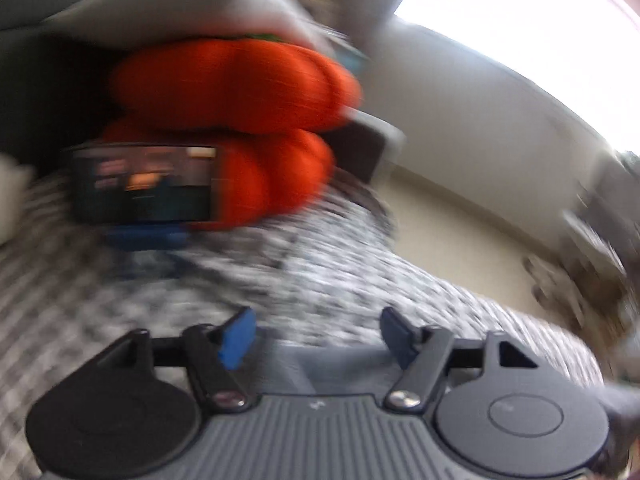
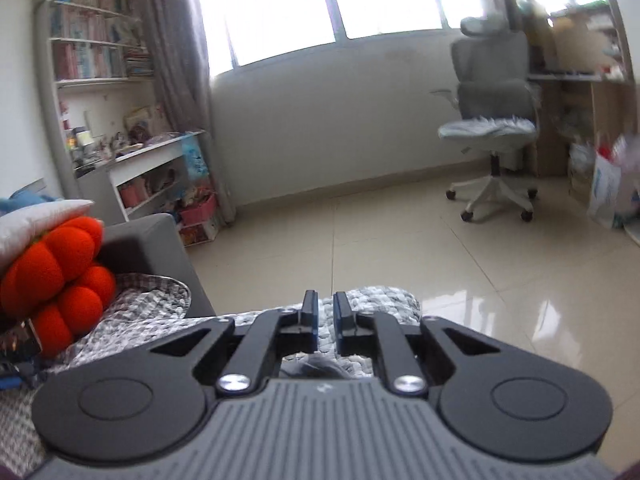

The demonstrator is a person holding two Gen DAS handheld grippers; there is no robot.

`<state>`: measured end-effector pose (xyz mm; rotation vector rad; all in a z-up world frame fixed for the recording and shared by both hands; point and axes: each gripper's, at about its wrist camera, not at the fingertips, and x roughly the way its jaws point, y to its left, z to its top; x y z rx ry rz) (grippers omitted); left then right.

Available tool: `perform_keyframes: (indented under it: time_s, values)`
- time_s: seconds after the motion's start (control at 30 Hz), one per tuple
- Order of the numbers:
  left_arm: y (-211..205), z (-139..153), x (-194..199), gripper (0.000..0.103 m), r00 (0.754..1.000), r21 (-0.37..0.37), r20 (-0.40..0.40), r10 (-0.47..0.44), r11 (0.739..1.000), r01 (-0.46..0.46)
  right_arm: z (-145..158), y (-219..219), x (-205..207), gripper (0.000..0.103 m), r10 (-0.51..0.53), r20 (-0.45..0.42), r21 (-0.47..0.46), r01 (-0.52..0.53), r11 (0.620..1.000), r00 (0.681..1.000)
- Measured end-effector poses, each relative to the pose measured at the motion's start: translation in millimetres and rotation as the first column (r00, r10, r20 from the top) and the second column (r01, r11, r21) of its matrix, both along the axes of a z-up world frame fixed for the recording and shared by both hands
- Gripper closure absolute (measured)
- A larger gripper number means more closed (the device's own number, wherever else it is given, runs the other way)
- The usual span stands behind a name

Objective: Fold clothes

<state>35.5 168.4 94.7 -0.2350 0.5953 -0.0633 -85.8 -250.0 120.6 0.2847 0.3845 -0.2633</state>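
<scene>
**Checked cloth under both grippers, neither one holding it**

The checked cloth (image 1: 120, 300) you are to fold lies spread beneath both of your grippers, rumpled, over a grey sofa (image 2: 160, 248). In the right wrist view its far edge (image 2: 380, 296) hangs over the sofa's side, just past your fingertips, with the tiled floor (image 2: 440, 240) beyond.

Your left gripper (image 1: 318, 334) has its blue-padded fingers (image 1: 236, 336) spread wide apart with nothing between them; it sits above the cloth, and the whole view is smeared with motion blur. Your right gripper (image 2: 325, 316) has its fingers drawn nearly together with a thin gap showing, and no fabric is visible between them.

At the far left of the cloth, an orange pumpkin cushion (image 2: 60, 268) leans against the sofa's arm, with a white pillow (image 2: 36, 220) on top of it. A phone (image 1: 144, 184) stands in front of the cushion, its screen lit but too blurred to read.

Farther off, a bookshelf (image 2: 92, 48) stands to the left, a window (image 2: 320, 0) spans the far wall, and an office chair (image 2: 492, 120) sits to the right by a desk (image 2: 580, 80).
</scene>
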Motion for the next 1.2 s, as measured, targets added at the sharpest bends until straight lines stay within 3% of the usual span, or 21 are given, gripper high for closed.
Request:
perform_keyframes:
  time_s: [0.03,0.1,0.17,0.3,0.37,0.4,0.43,0.47,0.53,0.6,0.67,0.73,0.83,0.87,0.9,1.0,1.03,1.07,1.1,1.17,1.2]
  values:
    - [-14,-3,6,0.030,0.999,0.030,-0.005,-0.045,0.999,0.045,-6,0,11,0.057,0.006,-0.028,0.001,-0.006,1.000,1.000]
    - [-42,-11,17,0.028,0.989,0.066,-0.024,-0.147,0.987,0.148,-19,-1,32,0.041,0.021,-0.084,0.004,-0.021,1.000,0.996]
    - [-71,-24,32,0.024,0.966,0.099,-0.062,-0.252,0.961,0.257,-32,-6,59,0.039,0.081,-0.141,0.024,-0.078,0.997,0.987]
    - [-114,-53,47,0.024,0.926,0.297,-0.140,-0.350,0.877,0.376,-56,-6,84,0.038,0.105,-0.231,0.067,-0.092,0.993,0.967]
    - [-121,-64,41,0.047,0.909,0.364,-0.157,-0.386,0.833,0.417,-68,-6,97,0.038,0.119,-0.274,0.089,-0.098,0.991,0.954]
    - [-122,-66,37,0.081,0.904,0.382,-0.158,-0.396,0.820,0.426,-74,-5,103,0.038,0.128,-0.296,0.097,-0.104,0.990,0.947]
    - [-122,-66,34,0.099,0.900,0.390,-0.156,-0.408,0.811,0.435,-77,2,103,0.038,0.166,-0.320,0.071,-0.151,0.986,0.933]
    - [-120,-63,32,0.099,0.897,0.379,-0.142,-0.418,0.814,0.440,-80,10,102,0.041,0.202,-0.345,0.045,-0.198,0.979,0.917]
    - [-112,-53,29,0.099,0.907,0.363,-0.096,-0.410,0.834,0.415,-84,21,98,0.077,0.243,-0.380,-0.008,-0.266,0.964,0.892]
    - [-104,-40,29,0.100,0.925,0.329,-0.032,-0.378,0.870,0.367,-80,21,92,0.090,0.248,-0.356,-0.031,-0.277,0.960,0.901]
    - [-94,-27,28,0.100,0.939,0.290,0.034,-0.342,0.902,0.318,-70,21,84,0.093,0.240,-0.308,-0.072,-0.274,0.959,0.921]
    - [-85,-13,22,0.100,0.946,0.245,0.120,-0.303,0.932,0.267,-47,29,66,0.101,0.213,-0.169,-0.194,-0.244,0.950,0.962]
    - [-74,-1,16,0.100,0.945,0.190,0.203,-0.258,0.957,0.220,-19,31,42,0.102,0.217,0.032,-0.192,-0.207,0.959,0.976]
    - [-74,-3,17,0.100,0.950,0.201,0.185,-0.251,0.956,0.213,-14,29,39,0.102,0.222,0.066,-0.167,-0.209,0.964,0.973]
    - [-79,-11,21,0.099,0.956,0.245,0.135,-0.260,0.944,0.222,-22,31,46,0.101,0.231,0.010,-0.161,-0.226,0.961,0.973]
    - [-101,-47,33,0.099,0.951,0.394,-0.056,-0.304,0.868,0.301,-46,36,68,0.100,0.251,-0.161,-0.139,-0.274,0.952,0.954]
    - [-107,-58,37,0.099,0.947,0.421,-0.108,-0.301,0.849,0.318,-58,40,78,0.093,0.229,-0.232,-0.162,-0.269,0.949,0.945]
    - [-112,-66,40,0.099,0.944,0.437,-0.144,-0.297,0.837,0.330,-67,41,86,0.090,0.206,-0.277,-0.179,-0.261,0.948,0.939]
    - [-112,-65,41,0.099,0.946,0.426,-0.138,-0.293,0.845,0.324,-69,37,89,0.087,0.179,-0.277,-0.172,-0.232,0.958,0.944]
    - [-110,-59,44,0.098,0.948,0.372,-0.129,-0.292,0.871,0.320,-73,29,96,0.066,0.125,-0.276,-0.156,-0.173,0.973,0.953]
    - [-111,-58,44,0.098,0.945,0.352,-0.125,-0.302,0.877,0.327,-74,26,99,0.040,0.121,-0.260,-0.135,-0.160,0.978,0.958]
